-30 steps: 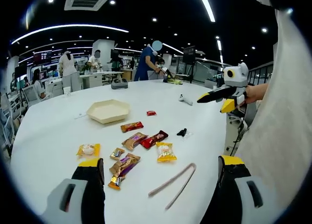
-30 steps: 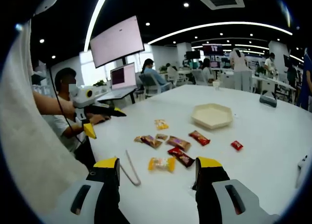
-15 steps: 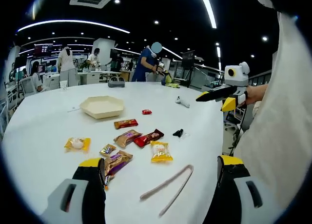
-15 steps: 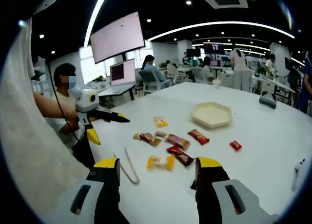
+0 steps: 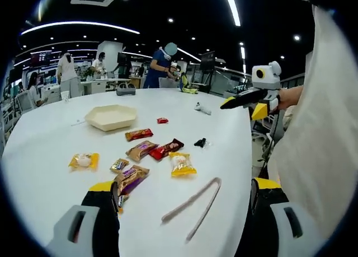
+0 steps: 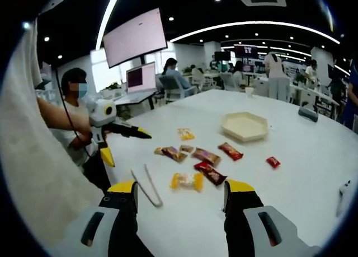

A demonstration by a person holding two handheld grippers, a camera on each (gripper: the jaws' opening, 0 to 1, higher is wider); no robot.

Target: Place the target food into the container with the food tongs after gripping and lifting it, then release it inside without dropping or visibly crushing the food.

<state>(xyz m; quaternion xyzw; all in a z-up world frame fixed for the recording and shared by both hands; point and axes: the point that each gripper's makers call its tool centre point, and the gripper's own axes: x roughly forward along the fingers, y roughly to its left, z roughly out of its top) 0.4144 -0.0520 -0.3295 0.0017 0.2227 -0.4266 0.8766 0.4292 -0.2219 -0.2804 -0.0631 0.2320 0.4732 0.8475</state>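
Snacks (image 5: 147,150): eight packets, one tray (image 5: 110,117), one tongs (image 5: 193,206); both grippers' fingers (image 5: 106,212) released.

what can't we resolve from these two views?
- Snack wrappers: print too small to read, both views.
- Tray interior: shallow angle, the near wall hides part of the floor.
- Purple snack: near end behind the left gripper jaw, left gripper view.
- Tongs: tips too small to judge.

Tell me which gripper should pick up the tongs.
Left, probably: the pale pink food tongs lie just ahead between its open jaws; from the right gripper they sit off beyond one jaw.
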